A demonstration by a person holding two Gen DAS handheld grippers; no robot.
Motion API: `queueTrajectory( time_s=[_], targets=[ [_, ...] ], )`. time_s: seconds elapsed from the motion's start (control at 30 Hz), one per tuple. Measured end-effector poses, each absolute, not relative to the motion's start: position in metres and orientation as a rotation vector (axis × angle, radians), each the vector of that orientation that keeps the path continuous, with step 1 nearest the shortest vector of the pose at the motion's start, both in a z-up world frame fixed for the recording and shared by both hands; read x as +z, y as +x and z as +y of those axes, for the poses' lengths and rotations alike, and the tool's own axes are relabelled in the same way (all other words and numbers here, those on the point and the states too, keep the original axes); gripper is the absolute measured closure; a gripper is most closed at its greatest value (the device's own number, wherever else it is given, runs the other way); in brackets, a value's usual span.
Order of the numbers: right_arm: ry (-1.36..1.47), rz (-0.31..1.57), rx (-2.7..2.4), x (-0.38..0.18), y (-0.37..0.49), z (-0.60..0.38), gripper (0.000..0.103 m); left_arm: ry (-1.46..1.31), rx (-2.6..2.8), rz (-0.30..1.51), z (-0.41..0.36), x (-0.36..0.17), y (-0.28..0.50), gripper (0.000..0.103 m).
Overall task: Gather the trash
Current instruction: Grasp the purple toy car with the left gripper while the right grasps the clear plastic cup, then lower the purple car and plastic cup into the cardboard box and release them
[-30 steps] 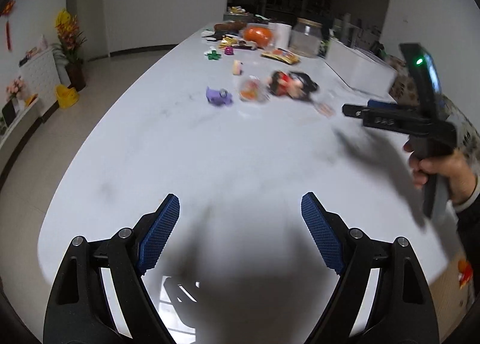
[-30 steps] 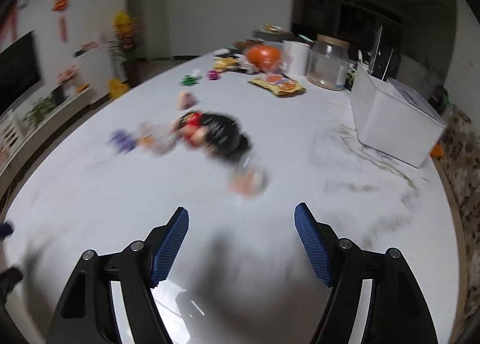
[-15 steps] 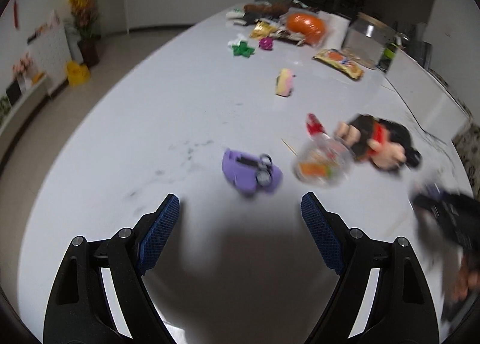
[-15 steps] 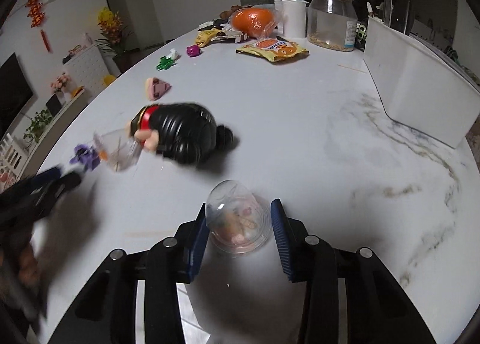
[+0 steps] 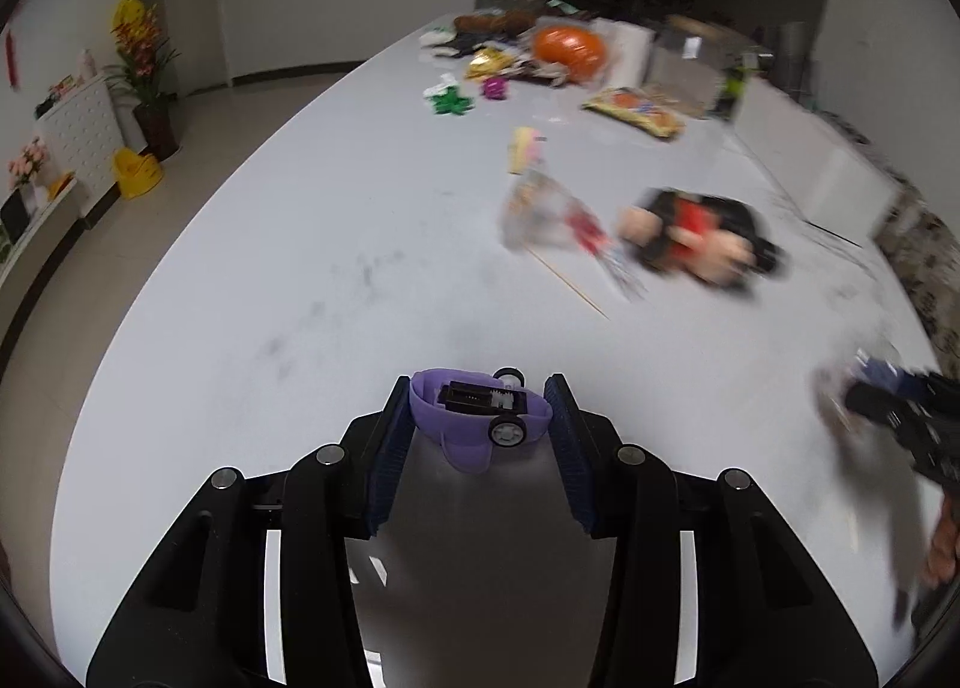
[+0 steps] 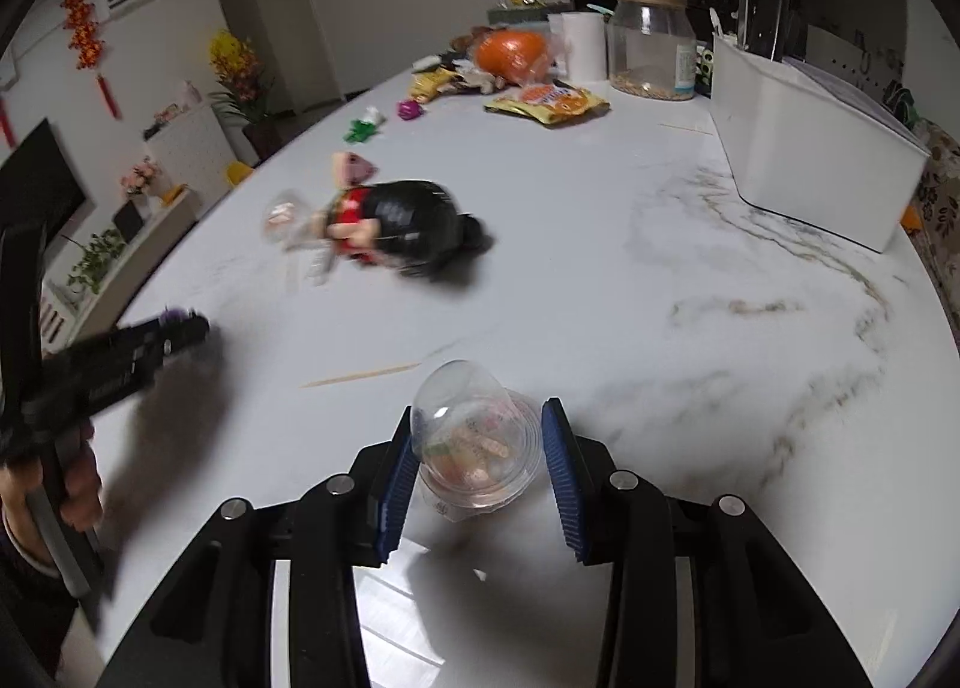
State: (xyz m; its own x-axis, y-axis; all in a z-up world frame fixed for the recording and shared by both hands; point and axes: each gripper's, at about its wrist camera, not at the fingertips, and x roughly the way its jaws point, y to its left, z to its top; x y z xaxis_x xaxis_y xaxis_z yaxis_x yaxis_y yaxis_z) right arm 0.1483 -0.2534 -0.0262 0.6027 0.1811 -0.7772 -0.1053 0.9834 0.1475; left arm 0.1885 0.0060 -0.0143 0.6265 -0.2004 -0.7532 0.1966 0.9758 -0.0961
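Trash pieces sit in both my tongs. Left to right: my left gripper (image 5: 479,417) pinches the purple toy car (image 5: 477,415), underside up, one pad on each flank. Rigid and light, by my judgement, it should hold well across its body; the small wheels look like poor purchase. At 1 o'clock from it on the white table (image 5: 300,268) lie a wooden skewer (image 5: 570,283), a crinkled clear wrapper (image 5: 540,214) and a black-and-red doll (image 5: 696,238).

My right gripper (image 6: 480,451) pinches the clear domed cup (image 6: 474,448) of candies, pads on opposite walls. Thin plastic of this kind likely flexes and slips, so I would squeeze gently near the stiffer rim. The white bin (image 6: 804,160) stands at 2 o'clock, well apart.

Half a second ago my left tongs were spread with the car lying ahead of them; now they are closed on it. The right already held the cup.
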Motion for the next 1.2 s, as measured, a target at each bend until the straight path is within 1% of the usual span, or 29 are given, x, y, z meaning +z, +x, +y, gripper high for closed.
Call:
queueTrajectory(
  time_s=[0.13,0.27,0.3,0.43,0.6,0.63,0.67,0.7,0.73,0.77,0.9,1.0,1.07,1.1,1.17,1.2],
  targets=[
    [0.081,0.858,0.222,-0.001,0.087,-0.24,0.063,0.04,-0.314,0.802,0.005,0.011,0.106,0.059],
    [0.049,0.839,0.297,0.015,0.018,-0.225,0.063,0.085,-0.392,0.777,0.003,0.02,0.026,0.059],
    [0.035,0.844,0.324,0.016,-0.007,-0.219,0.063,0.1,-0.418,0.776,0.003,0.019,-0.001,0.059],
    [-0.008,0.896,0.405,0.008,-0.084,-0.201,0.063,0.162,-0.467,0.792,-0.003,0.006,-0.069,0.059],
    [-0.057,0.99,0.444,-0.019,-0.15,-0.187,0.062,0.174,-0.534,0.897,-0.009,-0.029,-0.116,0.059],
    [-0.066,1.016,0.442,-0.03,-0.161,-0.185,0.062,0.181,-0.536,0.915,-0.01,-0.037,-0.121,0.059],
    [-0.065,1.038,0.443,-0.038,-0.168,-0.185,0.062,0.188,-0.54,0.933,-0.011,-0.044,-0.124,0.056],
    [-0.065,1.073,0.445,-0.05,-0.173,-0.184,0.055,0.199,-0.54,0.957,-0.012,-0.056,-0.128,0.045],
    [-0.073,1.095,0.433,-0.059,-0.177,-0.184,0.044,0.202,-0.533,0.965,-0.013,-0.061,-0.129,0.038],
    [-0.082,1.106,0.413,-0.068,-0.181,-0.184,0.04,0.205,-0.526,0.974,-0.013,-0.067,-0.131,0.03],
    [-0.087,1.12,0.392,-0.082,-0.192,-0.188,0.04,0.173,-0.496,1.025,0.001,-0.08,-0.132,0.03],
    [-0.049,1.071,0.391,-0.063,-0.182,-0.2,0.04,0.143,-0.476,1.011,0.009,-0.068,-0.125,0.03],
    [-0.044,0.996,0.376,-0.037,-0.164,-0.21,0.04,0.122,-0.463,0.964,0.016,-0.048,-0.115,0.03],
    [-0.053,0.971,0.365,-0.029,-0.155,-0.213,0.039,0.112,-0.454,0.924,0.019,-0.035,-0.107,0.028],
    [-0.09,0.882,0.342,-0.004,-0.118,-0.217,0.03,0.098,-0.439,0.859,0.023,-0.015,-0.092,0.02],
    [-0.109,0.843,0.334,0.003,-0.098,-0.218,0.028,0.093,-0.415,0.818,0.024,-0.004,-0.079,0.019]
  ],
)
